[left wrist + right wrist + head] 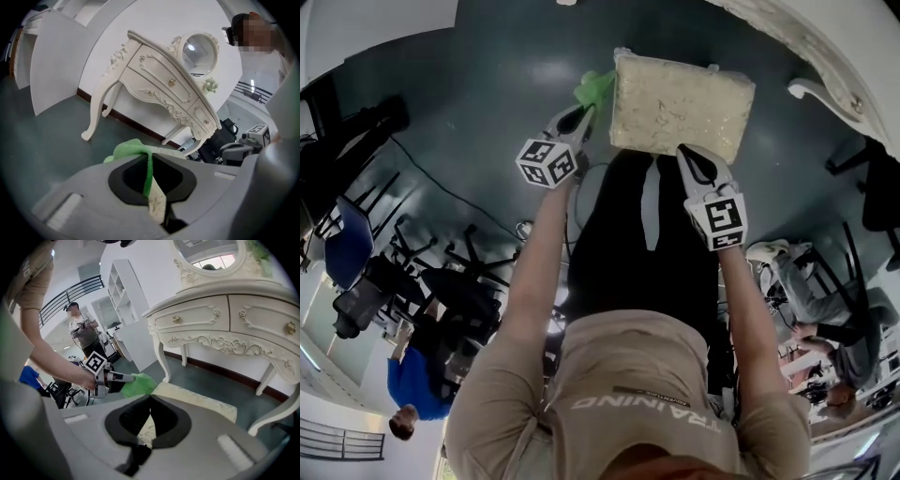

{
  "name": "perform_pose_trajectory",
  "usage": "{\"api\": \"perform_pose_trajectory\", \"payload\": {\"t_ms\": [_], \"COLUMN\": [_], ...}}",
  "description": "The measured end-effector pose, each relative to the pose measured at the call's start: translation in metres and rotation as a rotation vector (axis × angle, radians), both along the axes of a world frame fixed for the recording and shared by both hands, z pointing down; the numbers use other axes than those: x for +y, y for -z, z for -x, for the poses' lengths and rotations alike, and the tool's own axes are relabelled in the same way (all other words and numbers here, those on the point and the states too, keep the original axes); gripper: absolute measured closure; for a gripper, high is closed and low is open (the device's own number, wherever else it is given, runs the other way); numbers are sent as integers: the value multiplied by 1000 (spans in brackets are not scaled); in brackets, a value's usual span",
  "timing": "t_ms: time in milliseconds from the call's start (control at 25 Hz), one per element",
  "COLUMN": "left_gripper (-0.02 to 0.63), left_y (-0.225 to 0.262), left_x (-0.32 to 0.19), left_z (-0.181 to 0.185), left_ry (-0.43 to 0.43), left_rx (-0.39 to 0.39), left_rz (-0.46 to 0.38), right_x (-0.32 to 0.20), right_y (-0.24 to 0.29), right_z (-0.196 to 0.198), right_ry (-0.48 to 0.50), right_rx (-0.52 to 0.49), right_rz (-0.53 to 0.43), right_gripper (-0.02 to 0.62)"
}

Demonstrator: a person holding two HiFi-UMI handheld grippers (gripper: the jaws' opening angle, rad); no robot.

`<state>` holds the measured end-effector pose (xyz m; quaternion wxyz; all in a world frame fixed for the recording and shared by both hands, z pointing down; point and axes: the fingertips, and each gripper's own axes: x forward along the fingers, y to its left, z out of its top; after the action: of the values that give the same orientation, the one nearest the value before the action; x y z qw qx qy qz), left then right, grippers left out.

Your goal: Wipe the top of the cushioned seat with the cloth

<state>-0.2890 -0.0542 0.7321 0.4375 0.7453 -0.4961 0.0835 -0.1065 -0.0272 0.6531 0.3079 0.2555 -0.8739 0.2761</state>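
The cloth point(595, 87) is a small, soft green rag, light and floppy. It will bunch and fold under any push, so take it by a gathered fold and leave a loose flap to drag flat over the fabric. You have it that way now: your left gripper point(584, 111) has its jaws closed on a fold of the cloth point(131, 149). In the left gripper view a thin green edge runs down between the jaws and the rest puffs out beyond the tips. The cushioned seat point(680, 101) fills the upper centre of the head view, a pale cream pad with a faint pattern. It looks padded and yielding, so it will probably give under pressure rather than slide, and a light, even press should do. The cloth sits at the seat's upper left corner in that view, at the edge and not out over the top, with the left gripper just beside that corner. Your right gripper point(684, 152) is at the seat's near edge, right of centre, and its jaws are brought together with nothing visible between them. In the right gripper view the seat point(197, 401) lies just beyond the tips, with the cloth point(138, 384) to the left of centre. The seat's whole top looks unwiped from here.
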Motion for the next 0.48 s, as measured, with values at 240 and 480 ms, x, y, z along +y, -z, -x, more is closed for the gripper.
{"api": "perform_pose_trajectory", "payload": {"t_ms": [240,480], "left_gripper": [581,581], "left_y": [-42,-63], "left_x": [3,-1], "left_z": [-45,-99], "left_ry": [-50,-148], "left_rx": [11,11], "left_rz": [66,117], "right_x": [2,7], "right_y": [-2,-11], "right_z": [0,-16], "right_ry": [-54,-98], "right_rx": [-2,2], "right_rz": [4,22], "right_gripper": [598,598]}}
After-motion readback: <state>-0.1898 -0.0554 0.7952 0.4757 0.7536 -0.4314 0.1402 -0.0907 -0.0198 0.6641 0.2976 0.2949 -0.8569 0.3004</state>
